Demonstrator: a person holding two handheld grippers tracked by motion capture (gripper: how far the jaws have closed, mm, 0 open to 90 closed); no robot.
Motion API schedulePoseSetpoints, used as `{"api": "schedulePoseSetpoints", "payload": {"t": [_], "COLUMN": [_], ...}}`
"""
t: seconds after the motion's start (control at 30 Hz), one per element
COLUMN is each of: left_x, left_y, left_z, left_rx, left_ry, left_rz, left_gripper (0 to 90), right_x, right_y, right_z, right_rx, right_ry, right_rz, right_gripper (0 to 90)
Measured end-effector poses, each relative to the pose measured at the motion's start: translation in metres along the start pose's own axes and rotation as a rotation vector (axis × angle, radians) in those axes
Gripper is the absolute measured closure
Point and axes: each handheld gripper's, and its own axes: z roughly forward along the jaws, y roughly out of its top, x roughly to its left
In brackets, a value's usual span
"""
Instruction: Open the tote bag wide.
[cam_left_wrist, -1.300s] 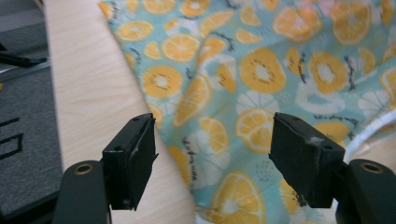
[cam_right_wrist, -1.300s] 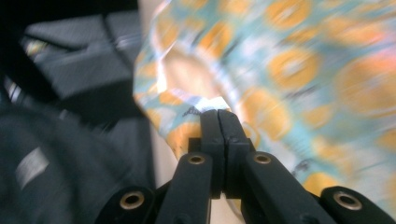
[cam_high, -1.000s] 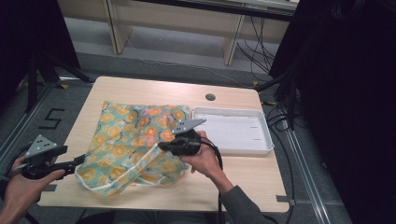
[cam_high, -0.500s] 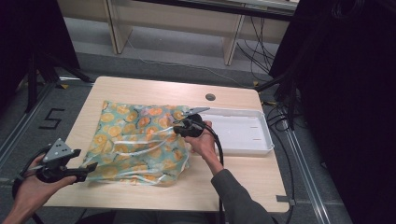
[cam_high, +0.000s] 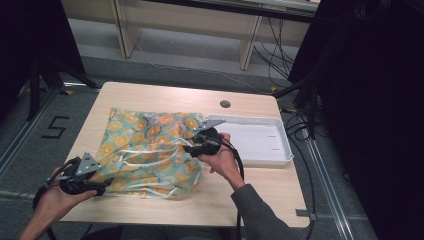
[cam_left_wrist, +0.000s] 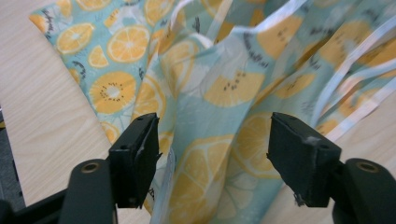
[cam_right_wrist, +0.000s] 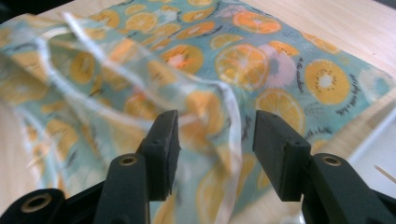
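High view: turquoise orange-slice-print fabric bag (cam_high: 150, 150) spread mid-tabletop. Right gripper (cam_right_wrist: 212, 144) jaws just opening, white trim loose between. Left gripper (cam_left_wrist: 212, 154) spread, closing at near-left corner. Pinch hem squarely.

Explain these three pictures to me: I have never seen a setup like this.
A person at a wooden table holds a hand tool with black tongs in each hand. The high view looks down from above: left tongs at the near left, right tongs mid-table. Each of the other two pictures comes from a camera riding on one tool, looking along its jaws. On the table lie a fruit-print cloth bag with white handles and a white tray. Both tongs stand open over the bag; the pads grip nothing. The right jaws have just been opening, a fold of the bag loose between them.
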Motion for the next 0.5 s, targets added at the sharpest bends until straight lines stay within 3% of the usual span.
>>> {"api": "schedulePoseSetpoints", "payload": {"t": [0.07, 0.1, 0.13, 0.2, 0.23, 0.27, 0.3, 0.37, 0.4, 0.43, 0.47, 0.5], "left_x": [0.002, 0.002, 0.004, 0.003, 0.004, 0.005, 0.005, 0.009, 0.009, 0.010, 0.013, 0.014], "left_y": [0.000, 0.001, 0.002, 0.003, 0.004, 0.005, 0.004, 0.005, 0.004, 0.005, 0.007, 0.008], "left_z": [0.007, 0.010, 0.012, 0.017, 0.017, 0.019, 0.024, 0.027, 0.027, 0.025, 0.026, 0.022], "left_rx": [0.011, 0.012, 0.017, 0.033, 0.045, 0.058, 0.043, 0.064, 0.075, 0.077, 0.043, 0.042], "left_ry": [0.014, 0.015, 0.009, 0.019, 0.008, -0.011, -0.018, 0.002, -0.007, -0.011, -0.020, -0.022], "left_rz": [0.023, 0.009, 0.037, 0.054, 0.079, 0.093, 0.077, 0.137, 0.106, 0.104, 0.132, 0.132], "left_gripper": [35.3, 36.4, 38.0, 40.3, 42.8, 45.0, 51.9, 62.7, 68.7, 76.7, 80.7, 84.6], "right_x": [0.008, 0.014, 0.018, 0.026, 0.030, 0.032, 0.034, 0.033, 0.031, 0.030, 0.030, 0.029], "right_y": [-0.004, -0.007, -0.010, -0.016, -0.021, -0.024, -0.027, -0.032, -0.033, -0.034, -0.035, -0.035], "right_z": [-0.012, -0.017, -0.017, -0.016, -0.008, -0.004, 0.003, 0.012, 0.016, 0.022, 0.024, 0.026], "right_rx": [0.003, 0.028, 0.028, 0.078, 0.114, 0.141, 0.170, 0.223, 0.237, 0.267, 0.278, 0.292], "right_ry": [0.007, 0.034, 0.049, 0.037, 0.014, -0.010, -0.040, -0.037, -0.045, -0.055, -0.055, -0.054], "right_rz": [-0.037, -0.064, -0.068, -0.097, -0.146, -0.154, -0.178, -0.182, -0.193, -0.225, -0.239, -0.241], "right_gripper": [51.2, 51.2, 51.0, 48.5, 46.8, 46.2, 45.4, 45.2, 46.0, 54.0, 59.4, 70.3]}}
